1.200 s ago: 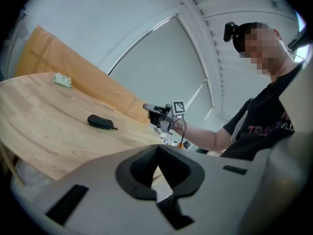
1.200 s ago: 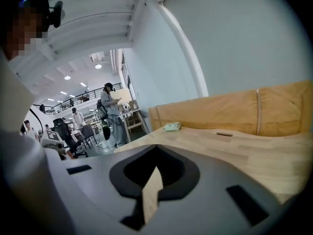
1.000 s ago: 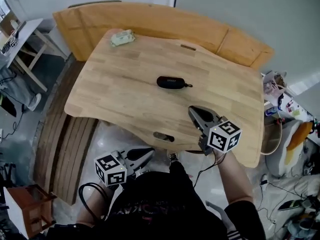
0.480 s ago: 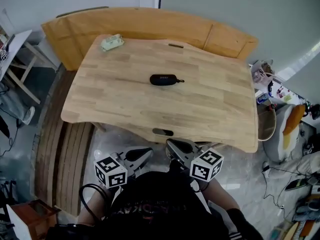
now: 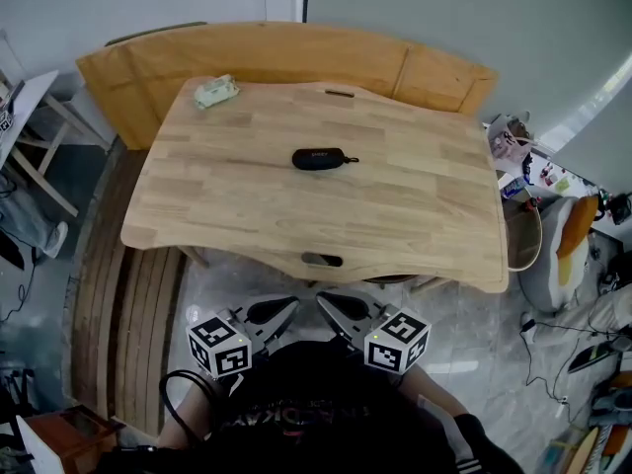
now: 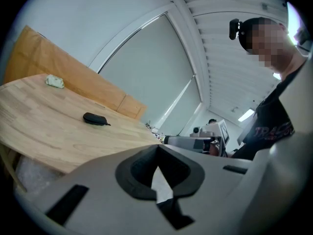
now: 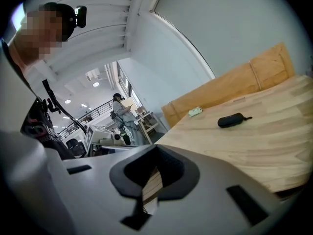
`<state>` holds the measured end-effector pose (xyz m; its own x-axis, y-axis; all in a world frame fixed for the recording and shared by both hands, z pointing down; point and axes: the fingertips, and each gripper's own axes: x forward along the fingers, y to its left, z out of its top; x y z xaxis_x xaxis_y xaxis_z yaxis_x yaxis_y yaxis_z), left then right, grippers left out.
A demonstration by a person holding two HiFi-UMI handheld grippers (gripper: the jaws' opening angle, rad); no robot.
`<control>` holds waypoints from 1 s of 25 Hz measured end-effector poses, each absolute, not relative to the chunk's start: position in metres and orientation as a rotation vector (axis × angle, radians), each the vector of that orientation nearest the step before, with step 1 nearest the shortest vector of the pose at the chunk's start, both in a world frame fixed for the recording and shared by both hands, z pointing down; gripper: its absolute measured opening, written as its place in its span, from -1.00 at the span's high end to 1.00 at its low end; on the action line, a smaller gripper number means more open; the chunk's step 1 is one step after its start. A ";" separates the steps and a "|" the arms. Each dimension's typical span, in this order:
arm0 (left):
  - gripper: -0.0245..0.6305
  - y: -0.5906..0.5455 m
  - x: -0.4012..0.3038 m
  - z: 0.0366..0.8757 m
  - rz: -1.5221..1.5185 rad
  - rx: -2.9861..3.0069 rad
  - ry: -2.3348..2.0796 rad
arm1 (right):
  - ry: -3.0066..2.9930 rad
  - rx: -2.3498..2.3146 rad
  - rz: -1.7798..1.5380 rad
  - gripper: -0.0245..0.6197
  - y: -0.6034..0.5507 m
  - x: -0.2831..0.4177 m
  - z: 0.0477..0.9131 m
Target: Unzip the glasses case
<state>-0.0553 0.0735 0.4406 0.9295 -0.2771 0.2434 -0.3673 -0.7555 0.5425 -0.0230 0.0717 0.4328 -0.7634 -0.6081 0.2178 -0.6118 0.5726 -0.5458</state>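
A black zipped glasses case [image 5: 319,158] lies near the middle of the light wooden table [image 5: 415,215], its pull tab pointing right. It also shows small and far off as the glasses case [image 6: 94,118] in the left gripper view and as the glasses case [image 7: 232,120] in the right gripper view. Both grippers hang close to the person's body, short of the table's near edge. My left gripper [image 5: 284,307] is shut and empty. My right gripper [image 5: 326,302] is shut and empty too, its tips almost meeting the left one's.
A pale green packet [image 5: 214,91] lies at the table's far left corner. A curved wooden bench [image 5: 296,52] wraps the far side. The table's near edge has a slot handle [image 5: 321,260]. Clutter and cables [image 5: 553,265] sit on the floor at right; a white stand [image 5: 30,117] at left.
My right gripper has drawn back from over the table's near right part toward the body, ending beside the left gripper. The left gripper has shifted only a little. The case has not moved.
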 end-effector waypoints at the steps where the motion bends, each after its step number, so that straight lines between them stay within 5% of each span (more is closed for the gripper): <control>1: 0.89 0.074 -0.056 0.440 0.193 2.473 -0.462 | -2.781 1.071 0.973 0.88 0.073 -0.024 0.434; 25: 0.89 0.079 -0.059 0.442 0.186 2.457 -0.474 | -2.783 1.050 0.999 0.88 0.078 -0.028 0.437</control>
